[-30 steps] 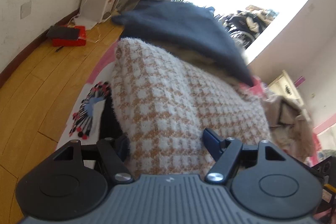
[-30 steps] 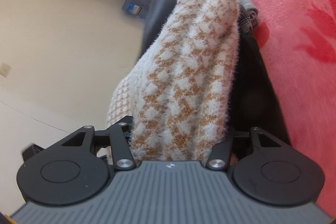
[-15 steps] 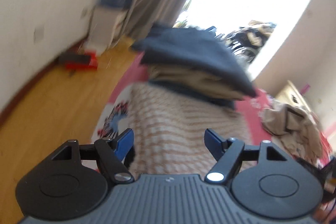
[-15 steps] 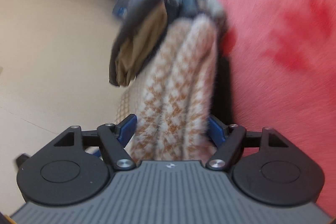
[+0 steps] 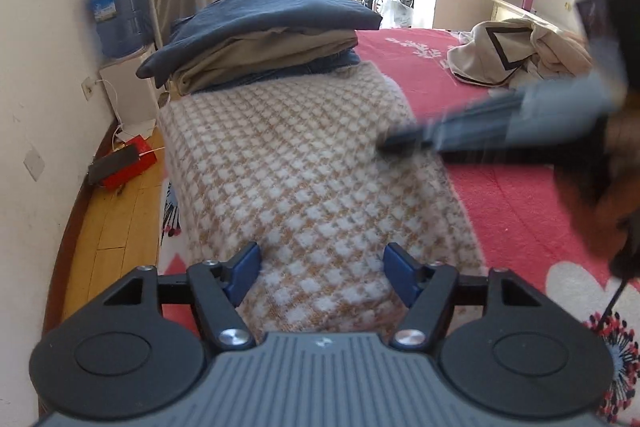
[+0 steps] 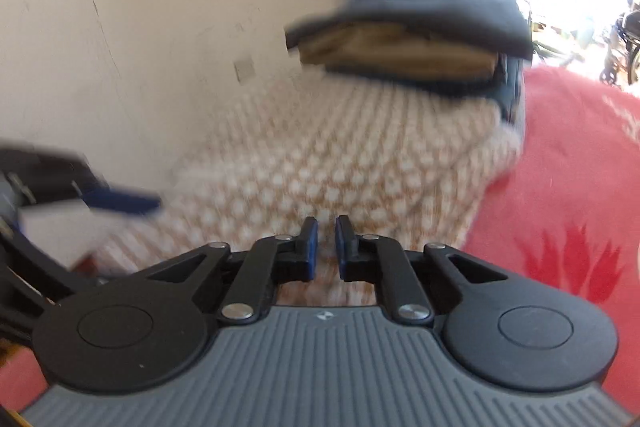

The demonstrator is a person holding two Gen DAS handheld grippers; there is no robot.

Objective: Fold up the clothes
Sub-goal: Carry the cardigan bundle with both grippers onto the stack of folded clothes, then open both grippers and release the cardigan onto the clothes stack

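Sweater (image 5: 304,163) lies folded on the bed (image 5: 516,211), its far end under the clothes stack (image 5: 264,31). Left gripper (image 5: 320,273), jaws wide but narrowing, and right gripper (image 6: 322,247), jaws closing on nothing, should clear away before fetching the unfolded garment (image 5: 516,51).

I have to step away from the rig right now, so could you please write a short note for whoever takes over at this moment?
Left gripper: jaws closing but apart, over the near edge of the checked sweater, pads not pressing it.
Right gripper: jaws closing, almost together, nothing between them; it hangs over the sweater's near end.
Sweater lies folded on the red blanket, in front of the folded pile of dark blue and tan clothes.
Done: the sweater looks folded and let go.
Left: an unfolded beige garment lies further back on the bed, probably next.
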